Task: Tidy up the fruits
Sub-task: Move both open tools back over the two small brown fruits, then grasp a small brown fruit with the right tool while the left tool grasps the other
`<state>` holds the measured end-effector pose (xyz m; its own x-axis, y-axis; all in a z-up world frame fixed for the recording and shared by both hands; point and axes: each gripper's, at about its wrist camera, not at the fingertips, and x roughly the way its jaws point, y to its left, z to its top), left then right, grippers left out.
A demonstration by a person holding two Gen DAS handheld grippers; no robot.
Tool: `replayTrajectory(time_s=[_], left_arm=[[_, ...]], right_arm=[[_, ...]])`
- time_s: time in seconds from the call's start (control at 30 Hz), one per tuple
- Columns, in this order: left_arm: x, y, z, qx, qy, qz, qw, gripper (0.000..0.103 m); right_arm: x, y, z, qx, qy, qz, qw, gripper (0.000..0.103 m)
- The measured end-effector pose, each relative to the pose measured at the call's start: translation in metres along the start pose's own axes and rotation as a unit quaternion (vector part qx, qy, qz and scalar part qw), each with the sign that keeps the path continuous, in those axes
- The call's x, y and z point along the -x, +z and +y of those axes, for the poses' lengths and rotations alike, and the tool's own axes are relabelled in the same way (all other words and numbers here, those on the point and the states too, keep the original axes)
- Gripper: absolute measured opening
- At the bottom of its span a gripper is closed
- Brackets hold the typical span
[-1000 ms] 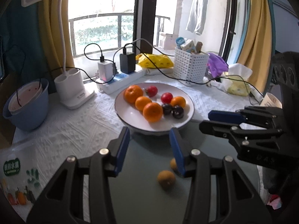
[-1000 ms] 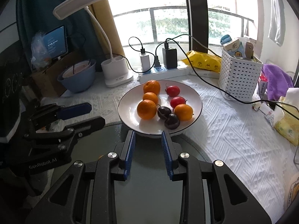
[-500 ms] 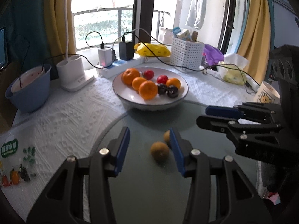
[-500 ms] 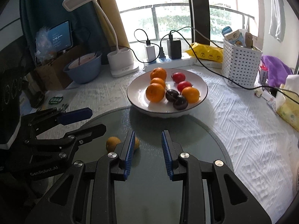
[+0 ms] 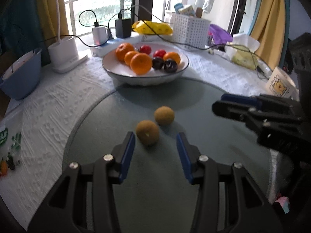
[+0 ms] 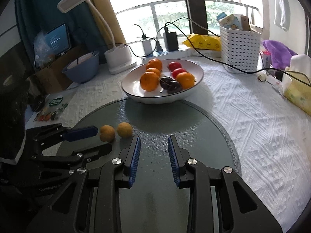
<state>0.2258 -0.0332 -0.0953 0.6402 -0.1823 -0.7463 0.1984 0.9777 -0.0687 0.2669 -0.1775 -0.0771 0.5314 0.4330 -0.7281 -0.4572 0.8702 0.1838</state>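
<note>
Right now the left gripper (image 5: 155,141) stands with its blue-padded jaws apart and empty, tilted down at the grey-green glass tabletop (image 5: 155,194), with the nearer of two small brownish-yellow round fruits (image 5: 147,132) just ahead of its left pad but not between the pads. The second small brownish fruit (image 5: 164,115) sits just beyond and to the right, close beside the first. The right gripper (image 6: 153,143) holds nothing; its jaws stand at a narrow gap, and both loose fruits lie to its left.

Farther off, the white shallow bowl with a dark rim (image 5: 116,71) already holds four oranges, two red fruits and two dark plums. By my reading most of the sorting is done; these two strays are left to gather, and neither is gripped yet.
</note>
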Motion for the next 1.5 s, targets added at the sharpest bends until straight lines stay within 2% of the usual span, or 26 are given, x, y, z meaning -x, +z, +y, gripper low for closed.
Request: replayTrajectory(time_s=[0.23,0.3,0.47,0.73,1.1,1.5], left_arm=[[-0.008,-0.001,-0.008,-0.025,0.011,0.016,0.9995,0.044],[-0.008,-0.002,-0.011,-0.036,0.011,0.014,0.9992,0.036],[-0.007,-0.001,-0.011,-0.043,0.014,0.009,0.9989,0.024],[0.005,-0.003,0.000,-0.031,0.016,-0.011,0.9993,0.023],[0.019,-0.010,0.020,-0.026,0.033,-0.032,0.9986,0.022],[0.028,-0.013,0.045,0.004,0.010,-0.045,0.9989,0.022]], right_arm=[[0.002,-0.001,-0.013,-0.011,-0.001,-0.004,1.000,0.031],[0.001,-0.001,-0.014,-0.011,0.002,-0.002,1.000,0.031],[0.000,-0.001,-0.012,-0.008,0.004,-0.001,1.000,0.031],[-0.006,0.000,-0.003,0.003,0.004,0.011,1.000,0.031],[-0.021,0.000,0.032,0.032,0.013,0.033,0.999,0.031],[-0.042,0.012,0.054,0.055,0.000,0.055,0.997,0.034]])
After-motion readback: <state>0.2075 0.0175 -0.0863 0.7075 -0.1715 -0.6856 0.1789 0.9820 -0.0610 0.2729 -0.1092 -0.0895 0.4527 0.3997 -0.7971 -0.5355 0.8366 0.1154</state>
